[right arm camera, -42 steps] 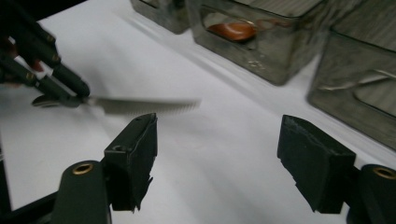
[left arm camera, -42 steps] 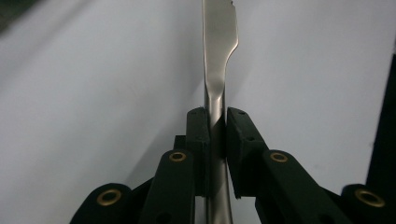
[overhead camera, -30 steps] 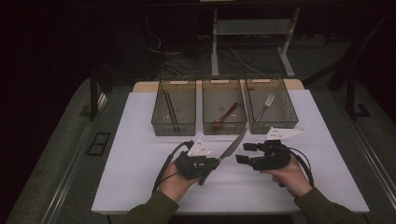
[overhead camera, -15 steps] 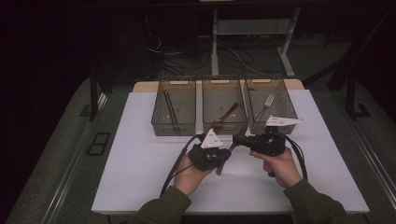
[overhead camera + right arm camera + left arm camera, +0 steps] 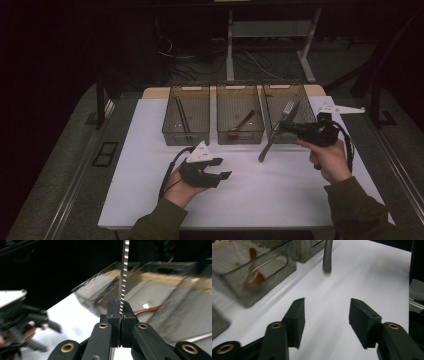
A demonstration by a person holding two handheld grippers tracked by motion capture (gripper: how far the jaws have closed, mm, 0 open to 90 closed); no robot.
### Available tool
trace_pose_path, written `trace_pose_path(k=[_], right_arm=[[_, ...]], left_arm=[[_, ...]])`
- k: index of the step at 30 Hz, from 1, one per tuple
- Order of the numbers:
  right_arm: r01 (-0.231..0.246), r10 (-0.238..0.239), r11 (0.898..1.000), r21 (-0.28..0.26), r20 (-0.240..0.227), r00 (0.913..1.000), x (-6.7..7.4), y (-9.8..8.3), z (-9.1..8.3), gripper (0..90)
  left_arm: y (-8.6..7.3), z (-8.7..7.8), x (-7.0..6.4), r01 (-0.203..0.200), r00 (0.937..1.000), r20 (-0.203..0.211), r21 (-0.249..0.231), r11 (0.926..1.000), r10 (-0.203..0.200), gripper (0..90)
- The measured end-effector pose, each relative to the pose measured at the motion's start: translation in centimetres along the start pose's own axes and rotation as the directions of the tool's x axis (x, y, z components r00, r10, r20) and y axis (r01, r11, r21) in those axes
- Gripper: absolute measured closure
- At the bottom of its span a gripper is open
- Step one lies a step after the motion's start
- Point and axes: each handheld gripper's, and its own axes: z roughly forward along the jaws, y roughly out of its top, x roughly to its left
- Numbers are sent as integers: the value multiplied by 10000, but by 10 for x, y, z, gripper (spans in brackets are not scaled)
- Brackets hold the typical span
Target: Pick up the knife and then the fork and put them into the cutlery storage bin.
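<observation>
A: High view, left side: status of the left claw?
B: Jaws have just been opening and stand apart, nothing between them, low over the white counter.
A: And the right claw?
B: Clamped on the knife, held aloft near the right-hand bin.

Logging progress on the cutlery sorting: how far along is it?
Chopsticks, spoon and fork already lie in separate baskets. The right gripper is clamped on the knife, held above the table; the left gripper is open. The knife still needs placing.
</observation>
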Motion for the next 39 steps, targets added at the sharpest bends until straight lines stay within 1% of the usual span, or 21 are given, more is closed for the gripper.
trace_pose_path(k=[2,6,8,11,14,16,18,22,25,27,28,29,30,31,32,33,34,35,37,38,39], right_arm=[[-28,34,9998,-198,322,9995,-8,10,-8,887],[-92,142,9981,-612,827,9965,-23,28,-21,887],[-148,230,9969,-773,1069,9940,-30,37,-27,887],[-190,330,9946,-1018,1373,9900,-41,49,-34,887],[-295,493,9933,-1114,1793,9826,-54,58,-35,887],[-403,633,9927,-1136,2072,9763,-66,61,-30,887],[-591,809,9929,-1034,2207,9720,-75,59,-22,887],[-1354,1440,9894,-528,2322,9620,-96,47,-1,886],[-2026,2011,9792,-136,2038,9581,-108,34,13,886],[-2227,2156,9748,126,2031,9551,-113,26,20,885],[-2288,2215,9734,118,2062,9531,-116,23,23,885],[-2675,2618,9636,59,1852,9472,-117,21,23,884],[-2708,2667,9626,-14,1800,9468,-120,19,23,879],[-2657,2610,9641,-21,1932,9458,-121,19,23,859],[-2287,2214,9735,38,2354,9463,-123,19,24,799],[-2065,1910,9781,277,2768,9417,-124,19,24,764],[-1992,1771,9790,431,3042,9360,-125,19,24,704],[-1802,1498,9819,586,3420,9277,-126,19,24,666],[-1382,836,9849,1043,4124,9072,-128,20,23,591],[-1243,603,9853,1173,4419,8951,-129,19,21,562],[-1241,521,9837,1299,4550,8889,-131,19,19,562]], left_arm=[[-9,-6,4,125,9999,-16,-31,9999,-125,396],[-26,-19,12,126,9996,-263,87,9999,-123,347],[-32,-26,14,348,9989,-324,-24,9994,-348,323],[-40,-32,18,435,9982,-406,-88,9990,-438,289],[-46,-35,21,474,9976,-502,32,9989,-472,242],[-48,-36,22,544,9970,-549,35,9985,-541,202],[-50,-37,24,627,9966,-534,42,9980,-624,159],[-51,-35,24,640,9963,-582,145,9978,-630,72],[-51,-34,24,560,9969,-559,270,9981,-545,29],[-51,-34,24,558,9969,-579,287,9980,-541,18],[-51,-34,24,573,9968,-575,293,9979,-555,18],[-51,-34,24,577,9968,-573,304,9979,-559,18],[-51,-34,24,605,9967,-557,299,9977,-587,18],[-52,-34,24,630,9966,-551,304,9975,-613,18],[-52,-34,25,640,9965,-560,325,9974,-621,18],[-52,-34,25,660,9964,-555,345,9972,-640,18],[-52,-34,25,622,9967,-551,411,9972,-599,18],[-52,-34,25,610,9966,-586,417,9973,-585,18],[-52,-34,25,601,9964,-624,440,9972,-573,18],[-53,-34,25,610,9962,-647,450,9971,-581,18],[-53,-34,25,623,9961,-648,443,9971,-594,18]])
